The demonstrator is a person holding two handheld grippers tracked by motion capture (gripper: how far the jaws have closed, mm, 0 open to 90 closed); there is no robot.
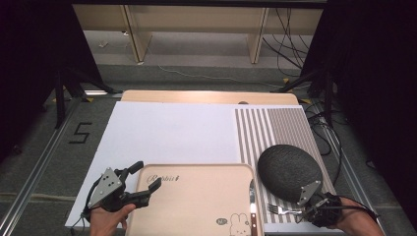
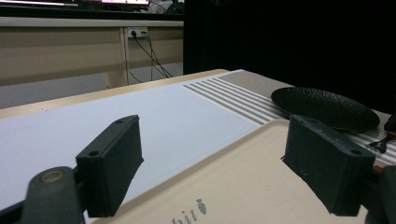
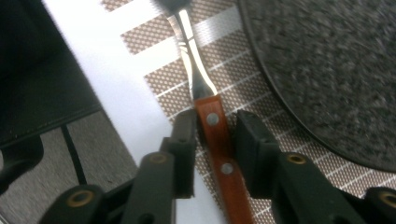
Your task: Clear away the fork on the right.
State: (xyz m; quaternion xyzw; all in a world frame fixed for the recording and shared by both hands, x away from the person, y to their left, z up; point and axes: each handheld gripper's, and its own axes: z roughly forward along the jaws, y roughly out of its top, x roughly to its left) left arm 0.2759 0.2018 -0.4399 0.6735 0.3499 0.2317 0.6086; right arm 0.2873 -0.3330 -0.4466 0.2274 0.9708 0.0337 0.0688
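Wood-handled fork (image 3: pixel 212 133) lies on the striped placemat (image 1: pixel 275 130) at the near right of the table, just beside the dark speckled plate (image 1: pixel 289 169), tines pointing toward the tray (image 1: pixel 196 196). Right gripper (image 3: pixel 214 135) straddles the reddish handle close to where the steel neck begins; one pad looks to touch the wood, the other shows a thin gap, so the jaws stand around the handle, not yet clearly pinching. Left gripper (image 1: pixel 142 179) sits at the tray's far left corner, jaws spread wide, corner between them, pads apart from the rim as far as I can tell. A knife (image 1: pixel 253 206) with a matching handle rests along the tray's right edge. Handling judgement: fork is light and stiff, nothing fragile about it. Steel neck looks polished and likely slippery; riveted wood should give better friction. Handle is narrow and lies flat, so a squeeze from both sides near the first rivet seems soundest; gripping far back would likely let the tines dip.
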